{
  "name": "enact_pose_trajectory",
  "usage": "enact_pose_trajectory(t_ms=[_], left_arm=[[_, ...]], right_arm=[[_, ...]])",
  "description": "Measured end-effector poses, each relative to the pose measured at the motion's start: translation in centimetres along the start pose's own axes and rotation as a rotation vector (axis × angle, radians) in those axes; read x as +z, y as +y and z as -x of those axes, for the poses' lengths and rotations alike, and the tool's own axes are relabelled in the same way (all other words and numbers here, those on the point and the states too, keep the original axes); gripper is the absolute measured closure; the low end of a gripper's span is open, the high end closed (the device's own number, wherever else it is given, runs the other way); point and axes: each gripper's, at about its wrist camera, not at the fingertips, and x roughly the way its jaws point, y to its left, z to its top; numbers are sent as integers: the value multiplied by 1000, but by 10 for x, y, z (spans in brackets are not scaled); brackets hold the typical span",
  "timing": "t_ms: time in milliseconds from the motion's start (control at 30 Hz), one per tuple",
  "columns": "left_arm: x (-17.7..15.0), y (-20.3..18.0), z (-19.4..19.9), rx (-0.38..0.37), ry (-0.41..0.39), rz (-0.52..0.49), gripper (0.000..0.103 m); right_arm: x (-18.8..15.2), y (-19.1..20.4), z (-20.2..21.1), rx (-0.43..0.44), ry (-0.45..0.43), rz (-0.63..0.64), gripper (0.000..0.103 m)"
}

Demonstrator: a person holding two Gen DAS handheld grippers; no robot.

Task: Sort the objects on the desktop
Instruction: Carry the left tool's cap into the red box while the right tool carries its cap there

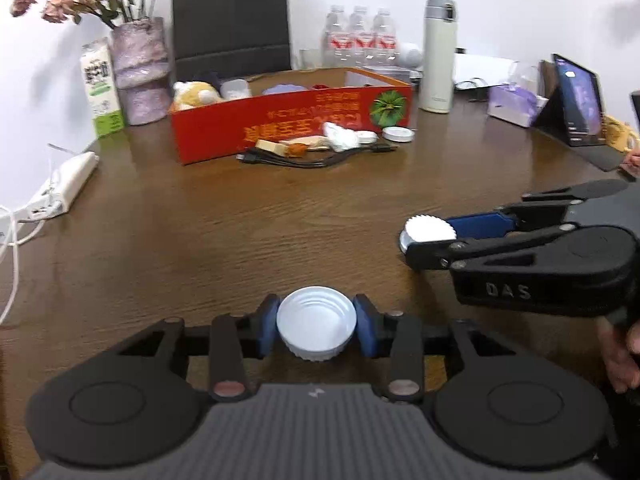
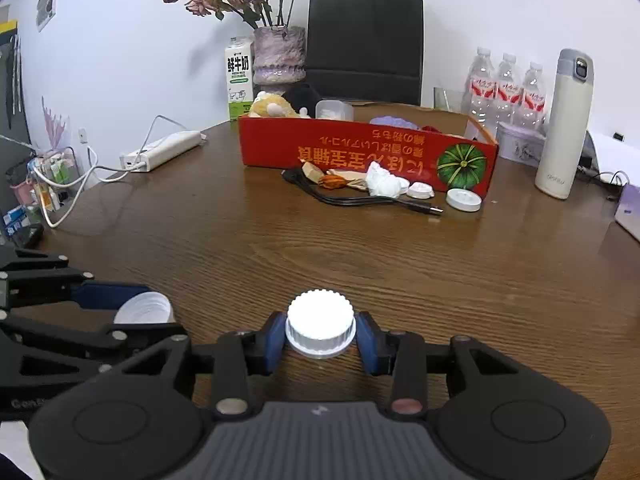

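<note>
The left gripper (image 1: 316,330) has its blue pads closed against the sides of an upturned white screw cap (image 1: 316,328), threaded hollow facing up; the jaws stand partly open only because the cap fills the gap. The right gripper (image 2: 320,334) pinches a second white ribbed cap (image 2: 320,322) the same way, closed top upward, its flange near the wooden table (image 2: 280,240). The two tools work side by side, each taking one cap, which suggests both are being handled as a matched pair for sorting. Well beyond them, the remaining clutter lies against the front wall of the red cardboard box (image 2: 360,152): a black USB cable (image 2: 360,200), a crumpled white tissue (image 2: 382,182) and two more white lids (image 2: 463,199). The box already contains a plush toy (image 2: 272,106) and other items, so it is judged to be the collection bin. A white flask (image 2: 564,124) and water bottles (image 2: 506,84) stand behind.
</note>
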Motion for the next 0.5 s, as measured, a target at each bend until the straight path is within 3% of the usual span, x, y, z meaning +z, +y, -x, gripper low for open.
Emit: enact_pose_trajectory(t_ms=[133,267,400,500], left_arm=[[6,6,0,31,-10,36,62],[34,24,5,33,-75,83,62],[95,44,-2,29,-178,80,62],[157,53,-22,99,-242,35,62]], right_arm=[[5,4,1,13,-16,10,66],[26,-9,11,-14,-87,-22,66],[74,-43,17,-38,-185,-89,65],[123,-69,9,-59,-233,-116,65]])
